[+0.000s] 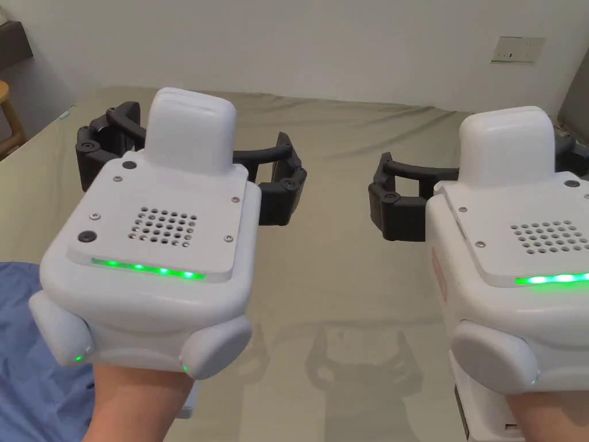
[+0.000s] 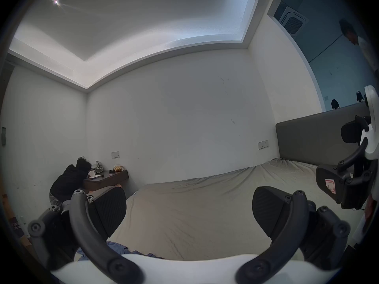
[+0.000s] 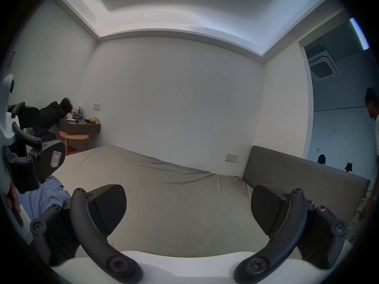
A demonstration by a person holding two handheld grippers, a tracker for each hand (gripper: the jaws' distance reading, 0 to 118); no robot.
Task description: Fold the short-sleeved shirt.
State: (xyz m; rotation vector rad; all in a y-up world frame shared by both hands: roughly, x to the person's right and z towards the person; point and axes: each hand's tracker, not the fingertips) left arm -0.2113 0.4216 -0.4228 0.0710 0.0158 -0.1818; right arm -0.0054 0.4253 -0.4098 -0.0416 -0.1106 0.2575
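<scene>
A blue short-sleeved shirt [image 1: 29, 345] lies crumpled on the bed at the lower left, below and left of my left hand. Part of it lies under the jaws in the left gripper view [image 2: 117, 249], and it sits at the left in the right gripper view [image 3: 45, 196]. My left gripper [image 1: 192, 167] hovers above the sheet, open and holding nothing [image 2: 188, 212]. My right gripper [image 1: 483, 178] hangs level with it to the right, also open and holding nothing [image 3: 188, 208]. Both sit above bare sheet, apart from the shirt.
An olive-green sheet covers the bed [image 1: 345, 276], with a grey headboard [image 3: 297, 175] at the right. A wooden stool [image 3: 73, 138] and a dark wall shelf [image 3: 82, 124] stand past the far left corner, where a person in black [image 2: 67, 177] leans. Another person [image 3: 371, 108] stands beyond the headboard.
</scene>
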